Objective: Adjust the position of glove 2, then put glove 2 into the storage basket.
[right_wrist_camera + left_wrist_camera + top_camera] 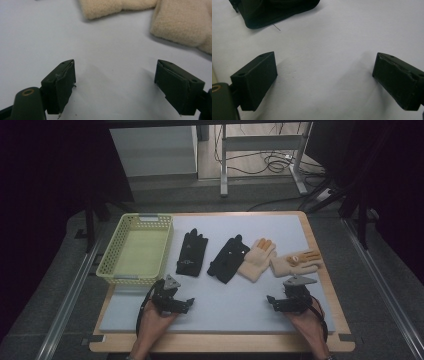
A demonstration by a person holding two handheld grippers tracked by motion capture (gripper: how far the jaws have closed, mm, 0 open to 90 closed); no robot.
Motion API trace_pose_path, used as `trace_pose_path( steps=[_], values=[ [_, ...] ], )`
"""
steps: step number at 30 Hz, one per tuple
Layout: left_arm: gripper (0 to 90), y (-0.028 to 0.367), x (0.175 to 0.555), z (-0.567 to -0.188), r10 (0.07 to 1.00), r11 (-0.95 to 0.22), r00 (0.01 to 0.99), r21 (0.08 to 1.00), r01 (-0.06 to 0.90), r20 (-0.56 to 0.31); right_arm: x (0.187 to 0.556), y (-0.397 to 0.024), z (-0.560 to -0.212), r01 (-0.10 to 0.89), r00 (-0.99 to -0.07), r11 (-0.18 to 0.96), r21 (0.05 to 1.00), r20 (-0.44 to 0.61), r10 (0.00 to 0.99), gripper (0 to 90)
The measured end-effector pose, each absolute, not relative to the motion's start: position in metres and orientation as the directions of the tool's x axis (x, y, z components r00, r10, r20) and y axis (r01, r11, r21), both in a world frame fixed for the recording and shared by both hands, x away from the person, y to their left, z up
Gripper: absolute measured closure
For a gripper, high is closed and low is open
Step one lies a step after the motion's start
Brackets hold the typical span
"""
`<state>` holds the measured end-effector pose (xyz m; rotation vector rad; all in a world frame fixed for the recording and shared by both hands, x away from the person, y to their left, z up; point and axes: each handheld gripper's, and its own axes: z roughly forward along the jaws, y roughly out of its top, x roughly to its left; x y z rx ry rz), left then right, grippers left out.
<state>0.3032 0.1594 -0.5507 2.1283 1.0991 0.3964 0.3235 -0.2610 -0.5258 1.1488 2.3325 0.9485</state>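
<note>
Both tools are resting wide open on the tabletop (225, 305), gripping nothing. The black gloves (192, 252) are lying just ahead of the left tool (184, 306). The cream gloves (257, 259) are lying just ahead of the right tool (272, 302).

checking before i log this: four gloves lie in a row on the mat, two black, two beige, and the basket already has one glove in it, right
Not quite. The basket is empty, as the high view shows. The rest holds: two black gloves and two beige gloves lie in a row on the mat.
</note>
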Motion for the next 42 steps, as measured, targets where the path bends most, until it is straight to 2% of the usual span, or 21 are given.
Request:
trace_pose_path(
  steps=[31, 42],
  values=[
    [5.8, 0.159, 0.303, -0.551, 0.804, -0.395, 0.593, 0.704, 0.59, -0.046, 0.349, -0.22, -0.51, 0.505, -0.668, 0.465, 0.727, -0.012, 0.744, 17.1],
    [5.8, 0.16, 0.303, -0.551, 0.804, -0.395, 0.593, 0.703, 0.591, -0.046, 0.371, -0.192, -0.501, 0.479, -0.703, 0.477, 0.737, -0.002, 0.711, 31.9]
  ],
)
